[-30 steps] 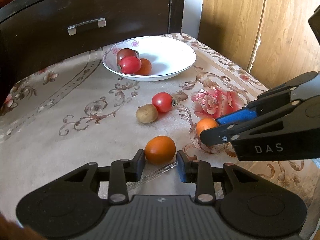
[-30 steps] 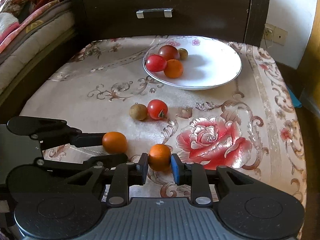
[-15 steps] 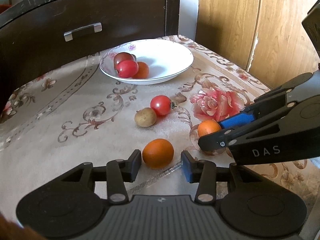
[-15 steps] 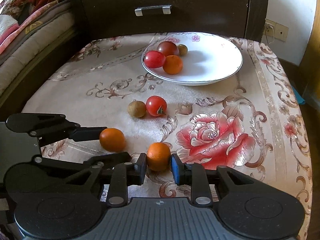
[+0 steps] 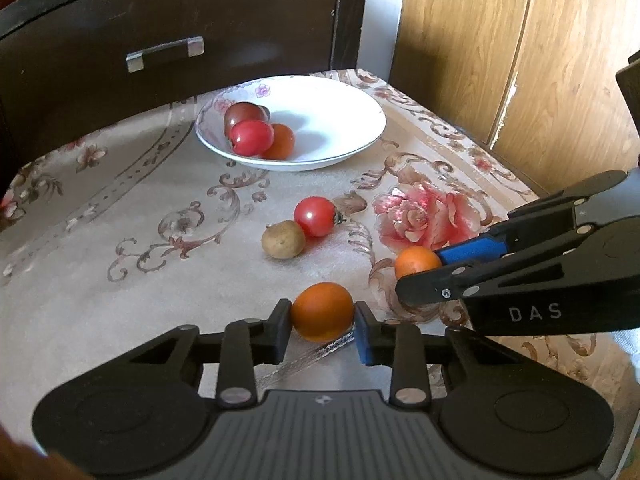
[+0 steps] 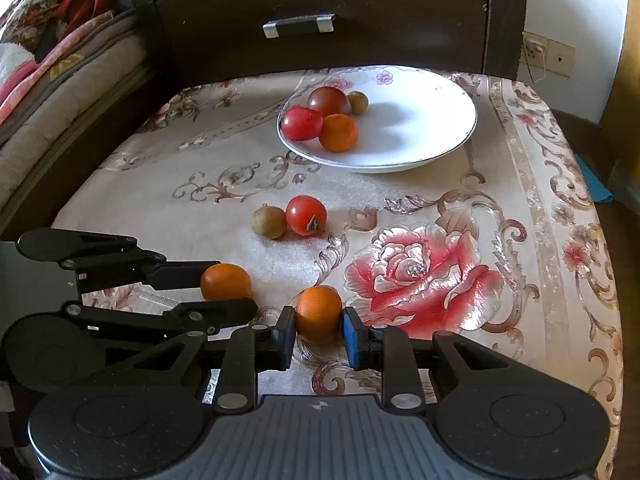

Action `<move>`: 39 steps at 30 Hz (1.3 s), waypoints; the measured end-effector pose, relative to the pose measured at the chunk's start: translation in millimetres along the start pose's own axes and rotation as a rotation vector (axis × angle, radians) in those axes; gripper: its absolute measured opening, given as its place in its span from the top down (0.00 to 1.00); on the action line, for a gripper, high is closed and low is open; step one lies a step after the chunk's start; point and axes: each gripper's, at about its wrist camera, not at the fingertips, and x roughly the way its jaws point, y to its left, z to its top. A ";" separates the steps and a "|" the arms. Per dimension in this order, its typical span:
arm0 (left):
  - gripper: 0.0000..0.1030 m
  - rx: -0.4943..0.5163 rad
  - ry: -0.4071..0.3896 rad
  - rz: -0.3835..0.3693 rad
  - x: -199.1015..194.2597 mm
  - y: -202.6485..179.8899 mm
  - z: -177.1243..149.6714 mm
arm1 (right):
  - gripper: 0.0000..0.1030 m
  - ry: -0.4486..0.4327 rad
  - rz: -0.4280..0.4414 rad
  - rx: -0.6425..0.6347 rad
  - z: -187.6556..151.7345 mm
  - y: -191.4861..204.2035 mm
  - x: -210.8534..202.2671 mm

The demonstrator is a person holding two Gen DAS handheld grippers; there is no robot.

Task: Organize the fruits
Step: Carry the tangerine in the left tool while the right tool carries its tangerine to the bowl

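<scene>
My left gripper (image 5: 322,316) is shut on an orange fruit (image 5: 322,308) low over the floral tablecloth. My right gripper (image 6: 318,326) is shut on a smaller orange fruit (image 6: 318,312) just to its right. Each gripper shows in the other's view, the right gripper (image 5: 424,272) beside the left one. A red tomato (image 5: 315,216) and a brown round fruit (image 5: 283,239) lie touching in the middle of the table. Behind them a white bowl (image 5: 352,120) holds a dark tomato, a red tomato, an orange fruit and a small brown fruit.
A dark wooden drawer unit (image 5: 160,40) stands right behind the table. Wooden panels (image 5: 520,60) rise at the right. Bedding (image 6: 48,60) lies beyond the table's left edge. The table's right edge (image 6: 608,280) drops to the floor.
My left gripper's fingers have come together onto the orange fruit that lay between them. My right gripper keeps its hold on the smaller orange fruit.
</scene>
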 end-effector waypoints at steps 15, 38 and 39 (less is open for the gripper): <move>0.61 -0.023 -0.056 0.007 -4.7 1.2 25.5 | 0.81 -0.077 0.014 0.039 19.0 -9.2 -14.6; 0.61 0.046 -0.123 0.073 33.2 -13.1 92.2 | 0.81 -0.184 0.007 -0.023 81.1 -43.3 1.8; 0.61 0.068 -0.127 0.081 34.9 -16.2 93.0 | 0.81 -0.189 0.003 -0.036 82.5 -41.8 2.5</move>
